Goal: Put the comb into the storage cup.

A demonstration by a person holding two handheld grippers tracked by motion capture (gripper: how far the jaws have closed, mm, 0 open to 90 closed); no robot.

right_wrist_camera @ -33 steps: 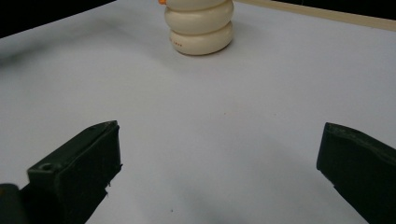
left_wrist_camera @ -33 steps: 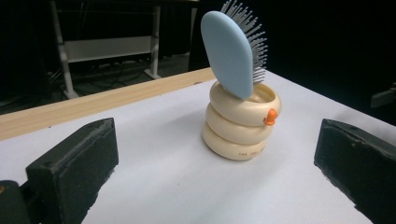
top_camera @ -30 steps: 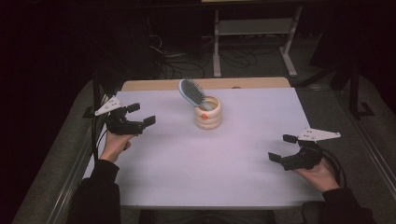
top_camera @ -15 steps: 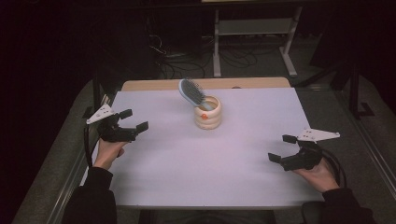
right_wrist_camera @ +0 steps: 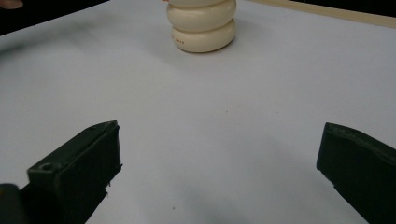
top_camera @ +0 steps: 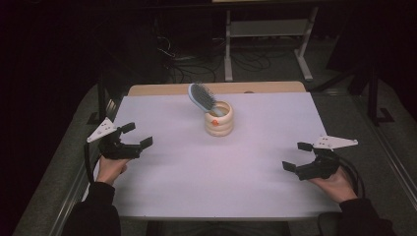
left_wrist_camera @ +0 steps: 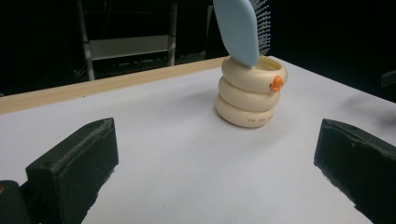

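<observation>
The left tool (top_camera: 132, 138) sits at the near left of the white surface (top_camera: 211, 177), its jaws spread wide with nothing between them, held by the person's left hand (top_camera: 109, 168). The right tool (top_camera: 298, 158) rests at the near right, jaws equally wide apart and empty, gripped by the right hand (top_camera: 336, 182). Both are well apart from the cream ringed cup (top_camera: 220, 119), which stands upright toward the far middle of the surface and bears a small orange mark. A light blue hairbrush (top_camera: 202, 97) stands in the cup, its head leaning toward the far left, bristles showing.
</observation>
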